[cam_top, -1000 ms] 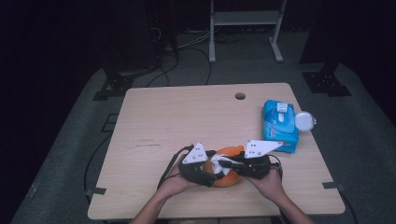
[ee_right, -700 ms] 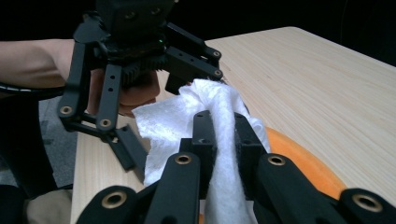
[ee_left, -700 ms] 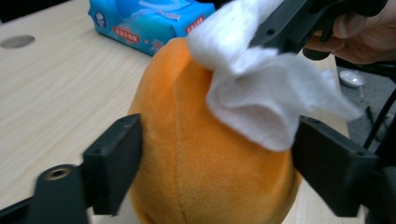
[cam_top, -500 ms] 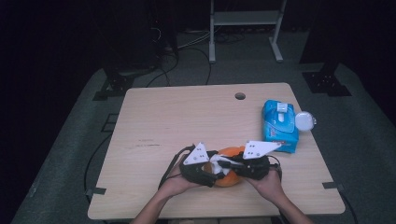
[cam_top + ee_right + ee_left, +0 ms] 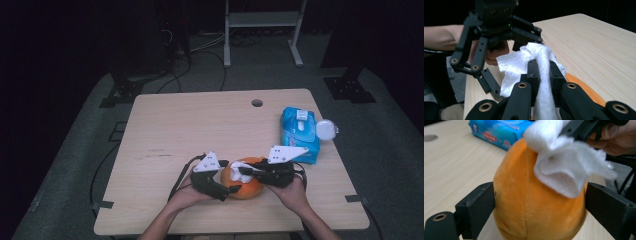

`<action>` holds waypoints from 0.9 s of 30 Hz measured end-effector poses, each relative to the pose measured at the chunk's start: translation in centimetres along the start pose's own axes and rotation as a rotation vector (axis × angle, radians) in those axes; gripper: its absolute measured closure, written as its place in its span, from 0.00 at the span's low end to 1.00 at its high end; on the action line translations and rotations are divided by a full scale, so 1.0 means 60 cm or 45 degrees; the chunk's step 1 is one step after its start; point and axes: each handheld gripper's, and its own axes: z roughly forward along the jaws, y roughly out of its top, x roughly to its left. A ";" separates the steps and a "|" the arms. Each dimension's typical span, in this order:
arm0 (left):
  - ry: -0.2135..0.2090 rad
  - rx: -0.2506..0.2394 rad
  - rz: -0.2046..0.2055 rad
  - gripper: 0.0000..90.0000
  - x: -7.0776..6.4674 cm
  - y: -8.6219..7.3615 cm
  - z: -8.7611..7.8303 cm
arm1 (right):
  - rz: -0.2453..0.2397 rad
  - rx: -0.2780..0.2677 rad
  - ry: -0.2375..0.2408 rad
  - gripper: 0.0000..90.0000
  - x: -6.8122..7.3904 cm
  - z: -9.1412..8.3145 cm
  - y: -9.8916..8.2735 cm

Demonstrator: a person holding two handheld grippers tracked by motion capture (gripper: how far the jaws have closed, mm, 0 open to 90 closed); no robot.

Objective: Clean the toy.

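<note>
An orange plush toy lies on the wooden table near its front edge. My left gripper is shut on it, one jaw on each side of the orange plush toy. My right gripper is shut on a white wipe and presses it against the top of the toy. In the left gripper view the wipe is bunched on the toy's upper right. In the right gripper view the wipe is pinched between the jaws, with the left gripper just beyond.
A blue pack of wipes lies at the table's right side, its white lid flipped open over the edge. A cable hole sits near the far edge. A metal frame stands on the floor behind.
The right gripper with the wipe has shifted slightly over the toy's top. The left gripper and toy have hardly moved.
</note>
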 end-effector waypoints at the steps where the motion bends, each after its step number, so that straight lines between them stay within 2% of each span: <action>1: -0.005 -0.002 0.006 0.14 -0.001 -0.001 0.001 | -0.001 0.001 0.000 0.91 0.000 0.000 0.000; 4: -0.002 -0.002 0.015 0.24 -0.002 0.000 -0.002 | -0.005 -0.003 -0.013 0.91 -0.003 -0.005 0.001; 9: 0.020 0.018 0.044 0.26 -0.014 0.007 0.002 | -0.035 0.006 -0.062 0.91 0.002 -0.006 0.005; 14: 0.030 0.038 0.093 0.26 -0.025 0.011 0.008 | -0.102 0.042 -0.016 0.91 0.031 0.018 0.009; 16: 0.033 0.035 0.081 0.26 -0.023 0.008 0.007 | -0.117 0.056 -0.017 0.91 0.033 0.021 0.010; 18: 0.034 0.036 0.079 0.27 -0.022 0.007 0.006 | -0.100 0.052 -0.019 0.91 0.026 0.015 0.010; 24: 0.030 0.043 0.061 0.27 -0.013 -0.001 0.002 | -0.023 0.024 -0.107 0.91 -0.012 -0.022 -0.002; 27: 0.019 0.031 0.046 0.25 -0.010 0.000 0.002 | 0.017 0.014 -0.118 0.91 -0.024 -0.031 -0.011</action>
